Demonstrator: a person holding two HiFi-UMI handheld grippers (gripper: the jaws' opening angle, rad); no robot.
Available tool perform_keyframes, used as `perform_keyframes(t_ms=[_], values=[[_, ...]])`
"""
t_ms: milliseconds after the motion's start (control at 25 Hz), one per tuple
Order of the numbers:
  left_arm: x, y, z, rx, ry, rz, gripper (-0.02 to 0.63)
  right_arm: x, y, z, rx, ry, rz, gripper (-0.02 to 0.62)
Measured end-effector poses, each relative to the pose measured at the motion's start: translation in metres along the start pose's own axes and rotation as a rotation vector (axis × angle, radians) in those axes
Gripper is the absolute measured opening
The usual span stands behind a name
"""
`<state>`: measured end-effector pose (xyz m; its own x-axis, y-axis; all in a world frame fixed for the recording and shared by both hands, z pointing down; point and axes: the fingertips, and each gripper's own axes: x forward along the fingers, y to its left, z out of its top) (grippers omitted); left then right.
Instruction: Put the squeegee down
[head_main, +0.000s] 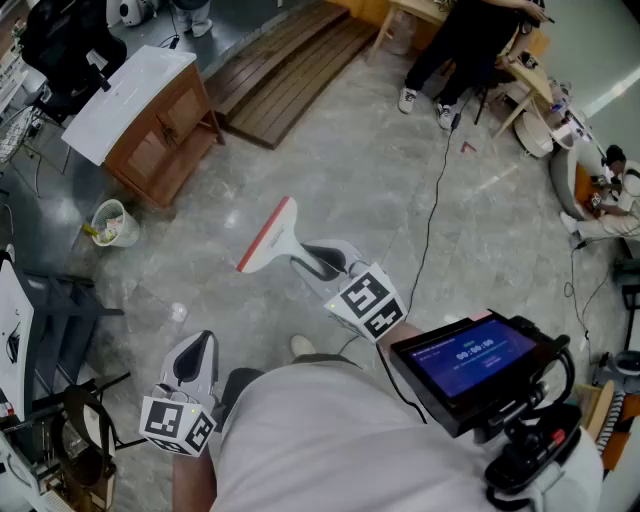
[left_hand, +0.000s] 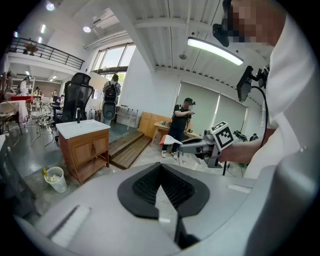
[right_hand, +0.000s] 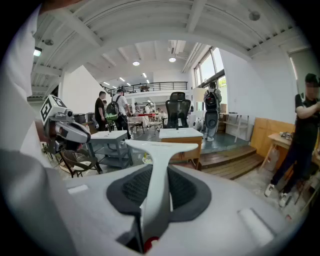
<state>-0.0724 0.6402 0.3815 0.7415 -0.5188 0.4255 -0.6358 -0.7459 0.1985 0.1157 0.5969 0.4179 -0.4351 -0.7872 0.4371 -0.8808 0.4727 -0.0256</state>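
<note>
Right claw (head_main: 322, 262): closed on the handle of the squeegee (head_main: 268, 238), with the pads pressing on both sides of the pale stem. The right gripper view shows the stem running up the middle between the jaws.
Squeegee: held in the air and angled downward. Its wide red-edged blade points away from the person, and only the floor (head_main: 370, 170) is below it.
Left claw (head_main: 193, 362): jaws together with nothing between them, held low at the person's left side, well apart from the squeegee.
Drop risk: opening the jaws here would probably let the squeegee fall to the floor blade first, since nothing beneath it would catch it.
Tilt risk: the blade end looks like the heavier end and sticks out well past the pads. A slack grip could let it swing down before it is laid flat.
Cabinet (head_main: 160, 130): its white surface (head_main: 125, 90) is well apart, up and to the left. Reaching for it could knock the blade against the near corner.
Bin (head_main: 112, 222): stands just beside the cabinet, in the way of a low swing.
Cable (head_main: 435, 200): trails across the floor to the right, so a squeegee set down on it would rock.
</note>
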Motion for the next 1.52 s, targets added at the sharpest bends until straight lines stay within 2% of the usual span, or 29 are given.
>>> perform_keyframes(t_ms=[280,440,560,760,1120,1520], values=[[0.010,0.008,0.001,0.005,0.008,-0.030,0.006,0.006,-0.007,-0.003,0.020,0.007,0.006,0.095],[0.052,0.009,0.017,0.007,0.028,-0.046,0.006,0.017,-0.042,-0.008,0.056,0.013,0.008,0.095],[0.082,0.027,0.023,0.012,0.020,-0.076,0.006,0.034,-0.066,-0.010,0.084,0.028,-0.012,0.095],[0.115,0.093,0.045,0.022,0.014,-0.111,0.006,0.081,-0.087,0.018,0.142,0.022,-0.060,0.095],[0.176,0.236,0.111,0.013,-0.044,-0.208,0.006,0.217,-0.136,0.112,0.114,0.010,-0.116,0.095],[0.224,0.340,0.136,-0.071,-0.045,-0.062,0.006,0.343,-0.200,0.157,0.106,0.034,-0.031,0.095]])
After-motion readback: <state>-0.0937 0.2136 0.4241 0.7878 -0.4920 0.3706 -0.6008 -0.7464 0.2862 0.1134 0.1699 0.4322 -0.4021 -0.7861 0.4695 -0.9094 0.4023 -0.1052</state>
